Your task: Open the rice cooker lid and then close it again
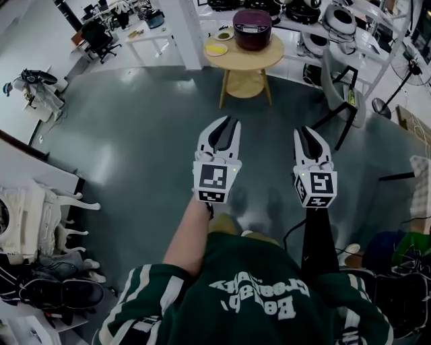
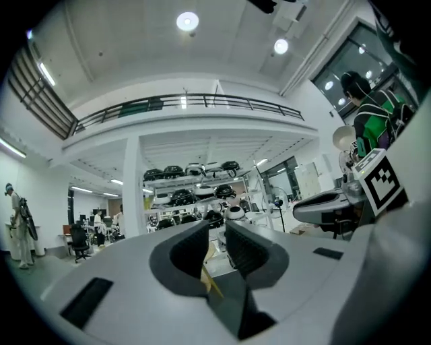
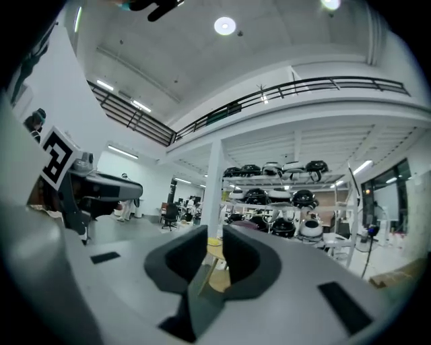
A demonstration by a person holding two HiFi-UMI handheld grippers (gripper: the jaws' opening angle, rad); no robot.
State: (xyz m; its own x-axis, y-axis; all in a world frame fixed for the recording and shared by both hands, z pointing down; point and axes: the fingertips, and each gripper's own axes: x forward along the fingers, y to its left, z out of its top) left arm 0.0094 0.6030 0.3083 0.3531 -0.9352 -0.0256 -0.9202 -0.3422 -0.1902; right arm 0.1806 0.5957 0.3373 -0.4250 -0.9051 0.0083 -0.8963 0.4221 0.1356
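Note:
A dark maroon rice cooker (image 1: 252,28) with its lid down stands on a round wooden table (image 1: 269,57) far ahead of me, across the grey floor. My left gripper (image 1: 227,121) and right gripper (image 1: 303,130) are held level side by side, well short of the table. Each shows a narrow gap between its pads with nothing in it. In the left gripper view the left gripper (image 2: 217,232) frames a table leg (image 2: 207,279). In the right gripper view the right gripper (image 3: 215,236) frames the table (image 3: 214,251), with the cooker (image 3: 245,226) just above the right jaw.
A yellow plate (image 1: 216,49) and a small bowl (image 1: 223,35) share the table. A grey chair (image 1: 340,81) stands to its right, with shelves of cookers (image 1: 337,20) behind. A desk (image 1: 145,34) and an office chair (image 1: 100,37) stand far left. Clutter (image 1: 40,222) lines my left.

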